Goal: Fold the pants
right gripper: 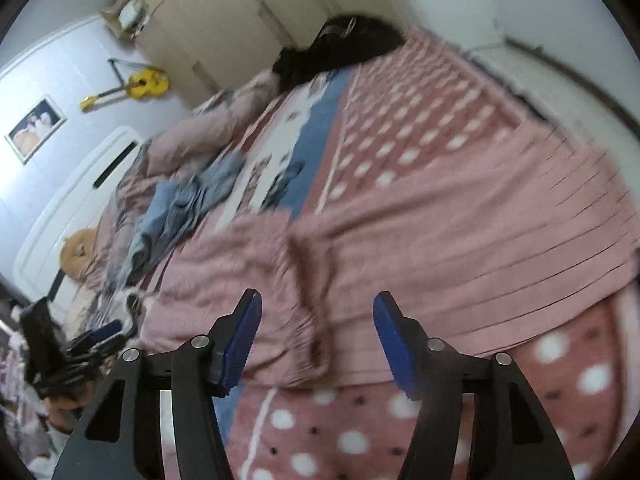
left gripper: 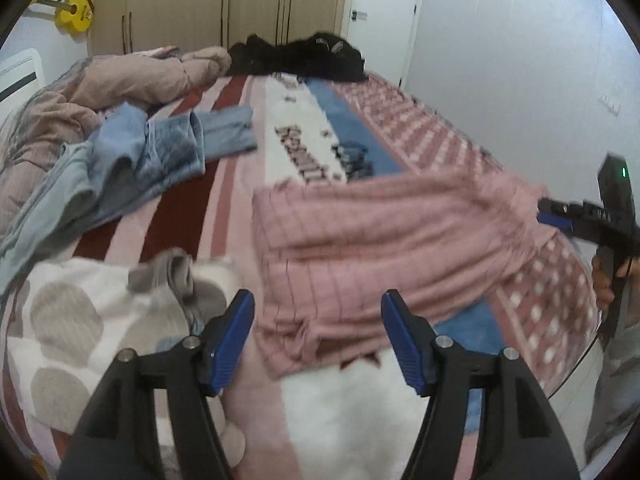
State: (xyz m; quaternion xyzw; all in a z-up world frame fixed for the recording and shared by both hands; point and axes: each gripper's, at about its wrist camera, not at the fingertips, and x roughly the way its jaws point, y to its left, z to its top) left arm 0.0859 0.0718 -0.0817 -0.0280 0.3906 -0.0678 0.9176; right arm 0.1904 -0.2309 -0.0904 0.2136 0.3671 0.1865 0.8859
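Note:
Pink checked pants (left gripper: pixel 372 236) lie spread across the bed, waistband end toward me; they also show in the right wrist view (right gripper: pixel 400 240), partly folded over with a crease in the middle. My left gripper (left gripper: pixel 318 300) is open and empty, just above the near edge of the pants. My right gripper (right gripper: pixel 316 304) is open and empty, over the near hem of the pants. The right gripper also shows at the pants' right end in the left wrist view (left gripper: pixel 560 214). The left gripper also shows at far left in the right wrist view (right gripper: pixel 100 334).
The bed has a patterned blanket (left gripper: pixel 200 184) with stripes and dots. A heap of blue clothes (left gripper: pixel 132 160) lies at left, a pink quilt (left gripper: pixel 120 80) behind it, black clothes (left gripper: pixel 304 58) at the far end. A spotted pillow (left gripper: pixel 80 320) lies near left. A wall (left gripper: pixel 520 60) runs along the right.

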